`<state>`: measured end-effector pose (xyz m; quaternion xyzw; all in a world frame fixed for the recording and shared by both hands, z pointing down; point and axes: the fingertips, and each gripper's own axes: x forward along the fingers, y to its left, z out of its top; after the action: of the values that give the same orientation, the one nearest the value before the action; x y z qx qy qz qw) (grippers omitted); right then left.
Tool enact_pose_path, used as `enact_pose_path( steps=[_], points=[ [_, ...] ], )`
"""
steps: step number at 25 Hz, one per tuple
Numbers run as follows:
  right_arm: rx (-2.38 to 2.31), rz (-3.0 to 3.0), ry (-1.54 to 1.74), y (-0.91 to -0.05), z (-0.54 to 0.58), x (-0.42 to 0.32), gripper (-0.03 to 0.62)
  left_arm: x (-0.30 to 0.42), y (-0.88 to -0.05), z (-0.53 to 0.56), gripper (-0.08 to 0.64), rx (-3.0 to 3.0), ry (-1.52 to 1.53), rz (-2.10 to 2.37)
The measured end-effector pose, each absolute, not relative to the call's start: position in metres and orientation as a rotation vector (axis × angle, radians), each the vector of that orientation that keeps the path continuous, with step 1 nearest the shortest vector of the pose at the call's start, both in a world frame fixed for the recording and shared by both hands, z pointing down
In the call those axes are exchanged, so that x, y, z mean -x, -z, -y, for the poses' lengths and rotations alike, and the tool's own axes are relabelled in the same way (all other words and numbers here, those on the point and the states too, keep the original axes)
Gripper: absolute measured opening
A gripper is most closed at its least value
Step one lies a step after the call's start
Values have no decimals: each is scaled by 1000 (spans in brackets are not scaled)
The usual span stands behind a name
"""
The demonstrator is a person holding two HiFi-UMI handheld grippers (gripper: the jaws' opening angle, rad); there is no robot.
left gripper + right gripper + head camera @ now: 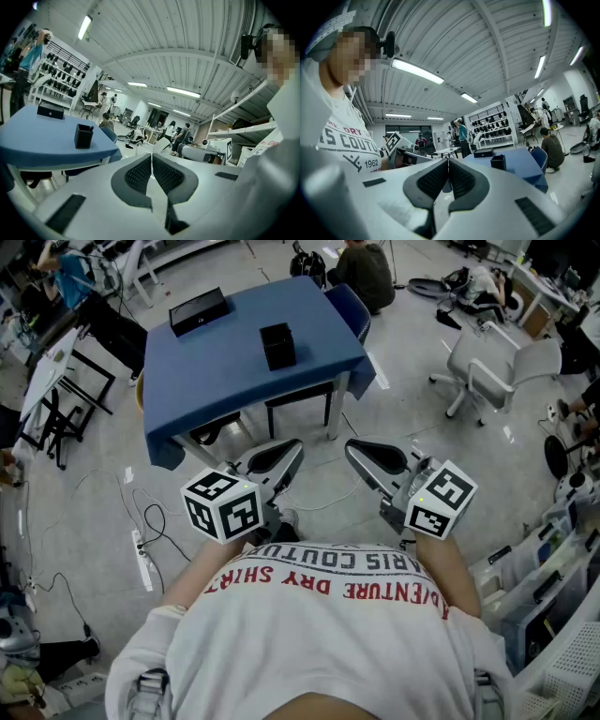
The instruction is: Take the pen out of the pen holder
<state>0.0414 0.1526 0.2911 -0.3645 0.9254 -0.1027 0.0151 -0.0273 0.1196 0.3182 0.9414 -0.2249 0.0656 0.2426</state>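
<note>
Pen holder (277,345) | on table (220,381) | well apart from left tool (292,451), right tool (354,450)

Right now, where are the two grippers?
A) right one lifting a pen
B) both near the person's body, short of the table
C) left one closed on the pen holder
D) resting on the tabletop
B: the left gripper and right gripper, shut and empty, hang over the floor by the shirt; the pen holder stands on the blue table ahead.

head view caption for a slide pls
Both shut and empty, left claw and right claw wait short of the blue table with pen holder and black box.
</note>
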Motion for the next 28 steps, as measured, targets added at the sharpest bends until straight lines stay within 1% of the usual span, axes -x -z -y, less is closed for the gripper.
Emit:
enact_pose_path(
  steps=[7, 12, 13, 14, 15, 16, 25, 28],
  points=[
    [1175, -2831, 343, -287, -156, -48, 26, 28, -313, -127, 32, -2581, -176, 621],
    [1255, -2806, 302, -287, -160, -64, 29, 19, -311, -135, 32, -2594, -164, 625],
    [1278, -2811, 301, -290, -160, -66, 49, 18, -311, -136, 32, -2596, -162, 626],
    [1289, -2818, 302, -293, -160, -68, 114, 17, -312, -137, 32, -2597, -162, 628],
    [1291, -2824, 304, -295, -160, -68, 210, 16, -312, -139, 32, -2596, -164, 632],
    [1292, -2828, 301, -297, -161, -67, 255, 16, -313, -140, 32, -2595, -167, 636],
    [1316, -2822, 280, -306, -149, -71, 339, 18, -322, -132, 32, -2565, -207, 657],
    [1362, -2833, 263, -312, -135, -76, 350, 17, -325, -118, 32, -2554, -208, 661]
  ],
)
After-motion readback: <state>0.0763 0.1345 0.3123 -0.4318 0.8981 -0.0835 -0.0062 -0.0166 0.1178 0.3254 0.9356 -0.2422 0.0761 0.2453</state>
